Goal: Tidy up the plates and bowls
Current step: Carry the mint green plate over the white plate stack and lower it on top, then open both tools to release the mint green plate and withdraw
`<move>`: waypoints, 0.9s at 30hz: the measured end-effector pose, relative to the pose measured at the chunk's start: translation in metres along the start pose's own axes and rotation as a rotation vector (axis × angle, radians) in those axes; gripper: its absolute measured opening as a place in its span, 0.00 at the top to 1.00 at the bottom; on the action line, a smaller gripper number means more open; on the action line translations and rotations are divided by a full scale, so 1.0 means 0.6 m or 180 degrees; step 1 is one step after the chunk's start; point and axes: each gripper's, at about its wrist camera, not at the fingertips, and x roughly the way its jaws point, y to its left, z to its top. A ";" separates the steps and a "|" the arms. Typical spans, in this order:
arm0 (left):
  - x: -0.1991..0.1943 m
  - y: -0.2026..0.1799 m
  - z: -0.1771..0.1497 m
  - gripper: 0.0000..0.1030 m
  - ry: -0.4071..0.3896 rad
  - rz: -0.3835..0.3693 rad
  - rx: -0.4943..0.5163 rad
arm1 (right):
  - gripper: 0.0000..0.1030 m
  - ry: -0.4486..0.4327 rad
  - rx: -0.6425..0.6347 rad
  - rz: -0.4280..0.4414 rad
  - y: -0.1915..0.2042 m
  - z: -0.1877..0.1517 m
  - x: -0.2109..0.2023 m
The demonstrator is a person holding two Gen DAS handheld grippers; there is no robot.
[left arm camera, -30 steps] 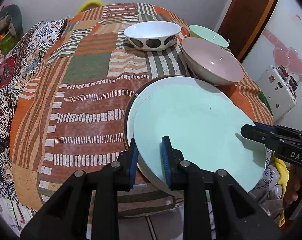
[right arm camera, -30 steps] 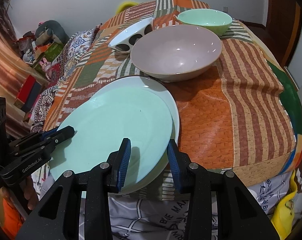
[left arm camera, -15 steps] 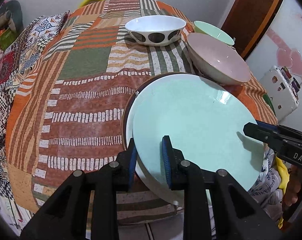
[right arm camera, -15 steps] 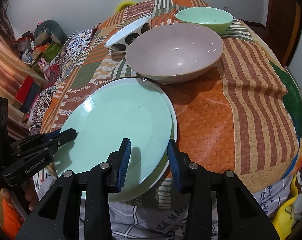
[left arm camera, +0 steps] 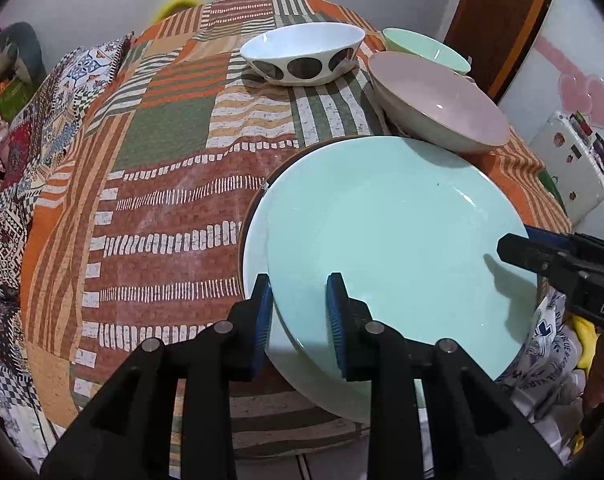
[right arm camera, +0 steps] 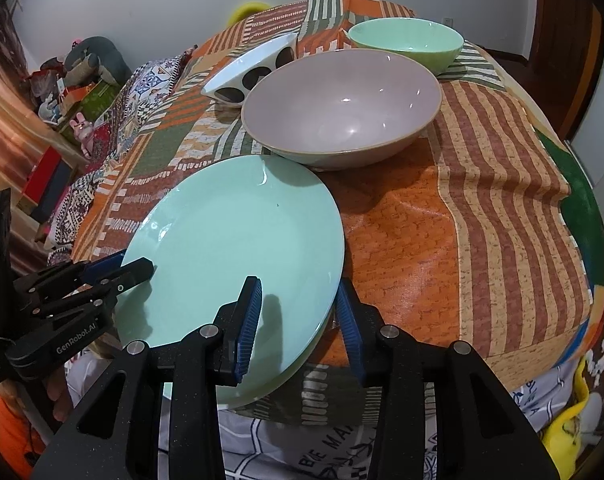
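I see mint plate [left arm camera: 390, 248] atop white plate [left arm camera: 255, 256], stack overhanging near table edge. Left gripper [left arm camera: 299, 312] and right gripper [right arm camera: 297, 312] straddle mint rim, jaws just easing apart, pads loosening. Risk: plate slides off stack, or nudges pink bowl [right arm camera: 342, 108].

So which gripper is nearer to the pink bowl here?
Right. The right gripper straddles the green plate's edge on the side nearest the pink bowl; the left gripper straddles the opposite edge, with the plate lying between it and the bowl.
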 end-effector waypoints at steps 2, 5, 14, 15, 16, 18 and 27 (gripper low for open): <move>0.000 0.002 0.000 0.73 0.0007 -0.0010 -0.0027 | 0.64 -0.0001 -0.0038 -0.0028 0.004 -0.001 0.002; -0.001 0.005 0.000 0.72 0.0037 -0.0060 -0.0085 | 0.63 0.0003 -0.0050 -0.0036 0.006 -0.001 0.003; -0.026 0.020 0.002 0.56 -0.0068 0.0053 -0.0157 | 0.61 0.0105 0.0006 0.0027 0.001 -0.003 0.010; -0.027 0.021 0.003 0.56 -0.0074 0.0054 -0.0168 | 0.61 0.0106 0.0002 0.0032 0.002 -0.003 0.010; -0.029 0.023 0.004 0.56 -0.0080 0.0053 -0.0175 | 0.61 0.0101 -0.0001 0.0033 0.001 -0.002 0.009; -0.034 0.023 0.008 0.56 -0.0103 0.0058 -0.0177 | 0.60 0.0067 -0.0012 0.0022 0.001 -0.003 0.005; -0.079 -0.006 0.053 0.55 -0.0411 0.0021 -0.0037 | 0.51 -0.0149 -0.0015 0.0014 -0.010 0.005 -0.041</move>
